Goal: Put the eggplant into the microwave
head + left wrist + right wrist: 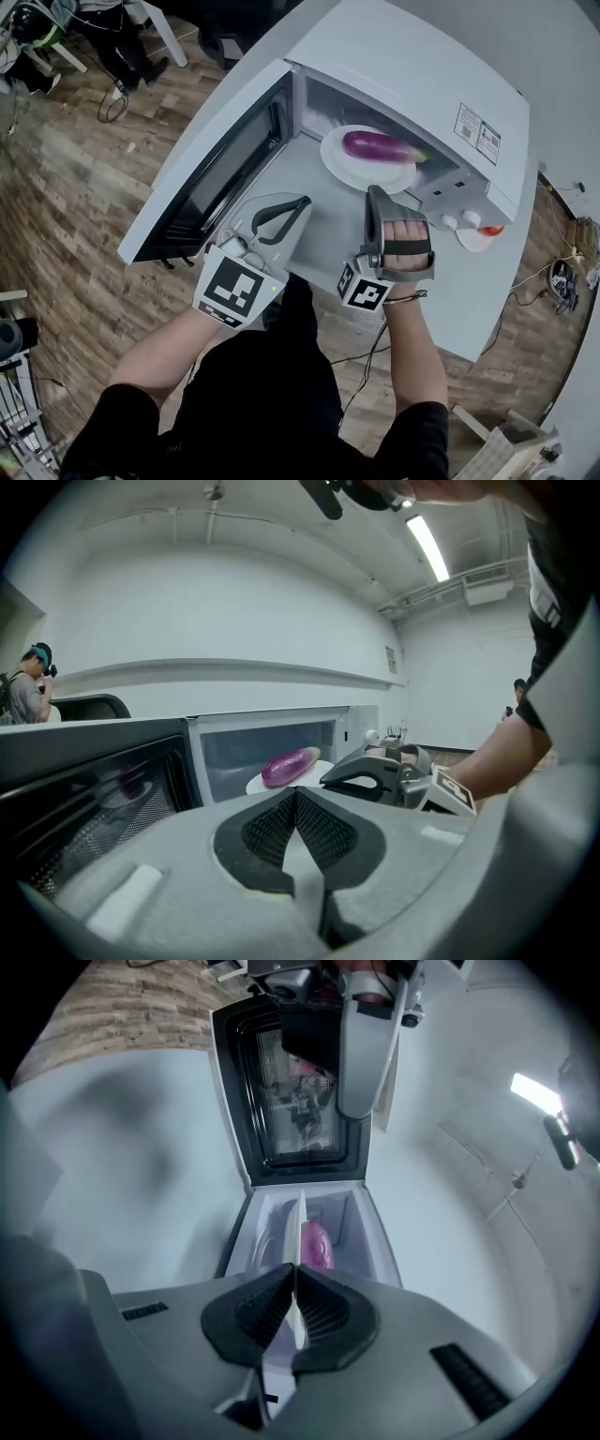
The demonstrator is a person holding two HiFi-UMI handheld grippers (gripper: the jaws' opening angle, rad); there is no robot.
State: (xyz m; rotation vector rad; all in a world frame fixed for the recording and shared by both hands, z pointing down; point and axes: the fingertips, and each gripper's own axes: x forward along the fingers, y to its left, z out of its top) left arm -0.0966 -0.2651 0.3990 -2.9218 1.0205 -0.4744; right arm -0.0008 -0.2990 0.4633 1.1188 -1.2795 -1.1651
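Observation:
A purple eggplant (pixel 380 146) lies on a white plate (pixel 352 175) at the mouth of the open white microwave (pixel 412 66). My right gripper (pixel 376 194) is shut on the plate's near rim. In the right gripper view the plate (pixel 298 1227) stands edge-on between the pads, with the eggplant (pixel 316 1246) behind it. My left gripper (pixel 302 202) is shut and empty, hovering in front of the microwave door (pixel 216 169), left of the plate. The left gripper view shows the eggplant (pixel 289 766) inside the opening and the right gripper (pixel 375 780) beside it.
The door swings out to the left, its dark window facing me. The microwave's knobs (pixel 450 222) sit right of the opening. A red and white object (pixel 478 236) lies on the white table (pixel 469 309). A person (pixel 33 682) stands far off.

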